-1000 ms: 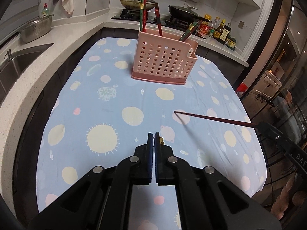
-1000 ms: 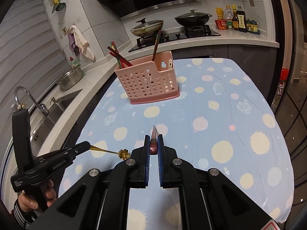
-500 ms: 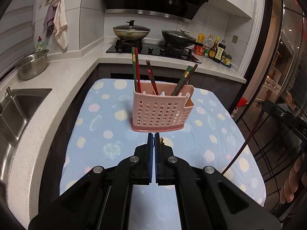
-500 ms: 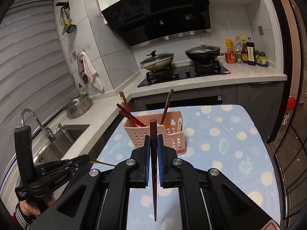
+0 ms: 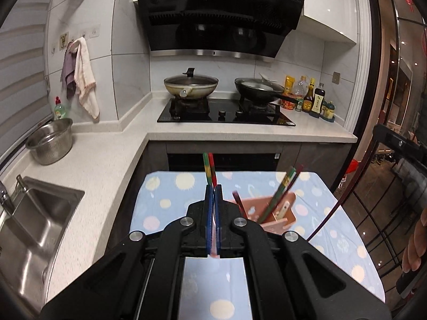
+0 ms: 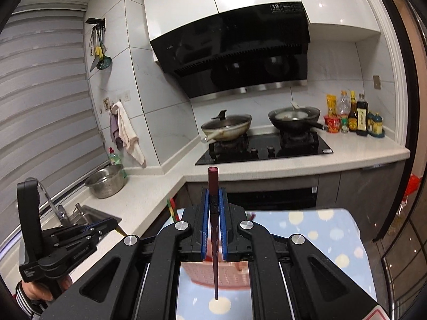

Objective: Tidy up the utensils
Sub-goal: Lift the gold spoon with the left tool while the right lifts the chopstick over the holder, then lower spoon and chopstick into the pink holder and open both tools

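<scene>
Right gripper (image 6: 213, 194): jaws are clamped on a dark red chopstick (image 6: 214, 240). The stick is held nearly upright between the blue pads (image 6: 205, 221), its blunt square end above the fingertips and its thin tip pointing down over the tablecloth. The same stick is seen from the left wrist view as a thin dark line (image 5: 324, 220) at the right edge of the table.

Left gripper (image 5: 213, 190): jaws are pressed together. A slim gold-coloured piece is seen sticking out past the tips of this gripper in the right wrist view (image 6: 121, 231); what it is cannot be told, and it is hidden in the left wrist view. The left gripper is carried by a hand (image 6: 40, 290) with a striped cuff, low at the left.

Pink utensil holder (image 5: 277, 213): stands on the blue spotted tablecloth (image 5: 165, 202), largely hidden behind the gripper bodies in both views. Several red-and-green chopsticks (image 5: 283, 186) are seen leaning in it, one pair (image 5: 209, 169) rising straight behind the left fingertips. A pale utensil handle (image 5: 283, 209) is lodged in the right compartment.

Background: stove with a lidded wok (image 5: 190, 84) and a black pan (image 5: 257, 90), sauce bottles (image 5: 315, 101) at the right, steel colander (image 5: 50, 141) beside the sink (image 5: 29, 226), towels (image 5: 82, 77) hung on the wall.
</scene>
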A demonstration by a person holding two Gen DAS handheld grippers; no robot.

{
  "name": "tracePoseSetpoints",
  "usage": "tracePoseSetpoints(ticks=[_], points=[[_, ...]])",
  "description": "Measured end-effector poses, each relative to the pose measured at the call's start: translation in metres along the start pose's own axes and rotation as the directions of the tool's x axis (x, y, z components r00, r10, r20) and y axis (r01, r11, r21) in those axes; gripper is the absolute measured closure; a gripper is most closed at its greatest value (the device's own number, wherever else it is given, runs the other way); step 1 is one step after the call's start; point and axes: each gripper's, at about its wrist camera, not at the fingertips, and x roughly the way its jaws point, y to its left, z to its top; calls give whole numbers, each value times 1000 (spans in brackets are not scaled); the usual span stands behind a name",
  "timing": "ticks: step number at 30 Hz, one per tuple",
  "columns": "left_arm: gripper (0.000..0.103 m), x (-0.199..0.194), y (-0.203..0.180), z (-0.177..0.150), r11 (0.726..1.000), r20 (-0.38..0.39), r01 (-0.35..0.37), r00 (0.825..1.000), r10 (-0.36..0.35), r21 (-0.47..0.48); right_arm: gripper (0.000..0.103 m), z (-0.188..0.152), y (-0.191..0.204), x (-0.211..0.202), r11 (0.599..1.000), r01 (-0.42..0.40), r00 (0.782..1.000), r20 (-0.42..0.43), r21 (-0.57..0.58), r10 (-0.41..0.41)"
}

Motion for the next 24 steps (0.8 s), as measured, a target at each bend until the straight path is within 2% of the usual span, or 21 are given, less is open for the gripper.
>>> tracePoseSetpoints(ticks=[5,11,24], points=[[102,28,-2,16,1000,-1,2,1000,-2,19,96,19,6,30,1000,-7,1000,23,-5,7],[102,64,-8,14,1000,-46,1,999,0,29,96,27,3,62,1000,-4,1000,17,5,4],[101,100,-10,-7,1000,-117,20,993,-22,-12,96,-21,-3,111,1000,14,990,-138,12,-12]])
